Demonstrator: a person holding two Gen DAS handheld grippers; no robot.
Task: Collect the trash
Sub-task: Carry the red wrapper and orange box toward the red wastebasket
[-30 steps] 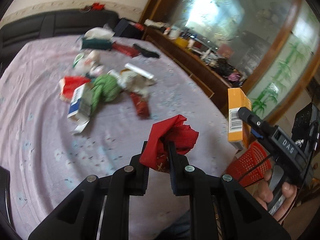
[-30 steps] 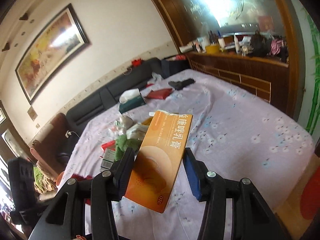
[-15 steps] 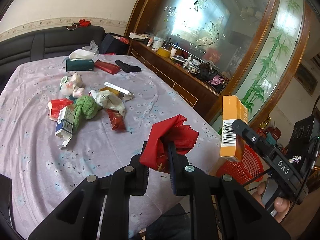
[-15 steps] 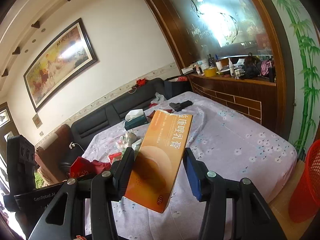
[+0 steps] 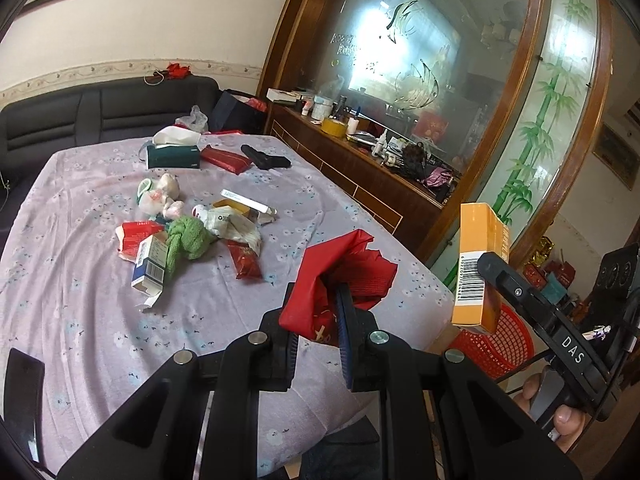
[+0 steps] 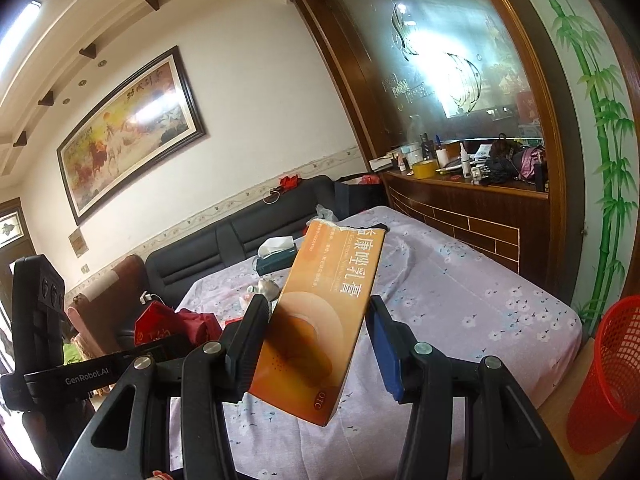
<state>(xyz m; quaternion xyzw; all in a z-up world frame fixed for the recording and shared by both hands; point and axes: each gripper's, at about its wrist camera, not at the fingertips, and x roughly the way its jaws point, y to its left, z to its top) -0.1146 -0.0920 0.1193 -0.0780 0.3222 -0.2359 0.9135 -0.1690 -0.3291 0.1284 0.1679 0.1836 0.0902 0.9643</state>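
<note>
Two grippers each carried a piece of trash. The left gripper [image 5: 316, 320] was clamped on a crumpled red wrapper [image 5: 340, 276], which stuck up from between its nearly closed jaws. The right gripper [image 6: 320, 336] was clamped on a long orange box [image 6: 320, 320], tilted with its top end toward one o'clock; in the left wrist view the same box [image 5: 478, 268] stood upright at three o'clock, held above the table's edge. A hand [image 5: 560, 412] gripped the right tool's handle at four o'clock.

Beyond the left jaws, toward eleven o'clock, the remaining litter lay in a heap on the lilac flowered tablecloth [image 5: 80, 320]: a blue-and-white carton [image 5: 150, 266], a green cloth [image 5: 186, 240], a small red packet [image 5: 246, 260] and white crumpled wrappers [image 5: 232, 226]. Farther off at twelve o'clock sat a green tissue box [image 5: 173, 156]. A red mesh basket [image 6: 608, 380] stood on the floor at four o'clock of the right jaws, just beside the table's corner.
</note>
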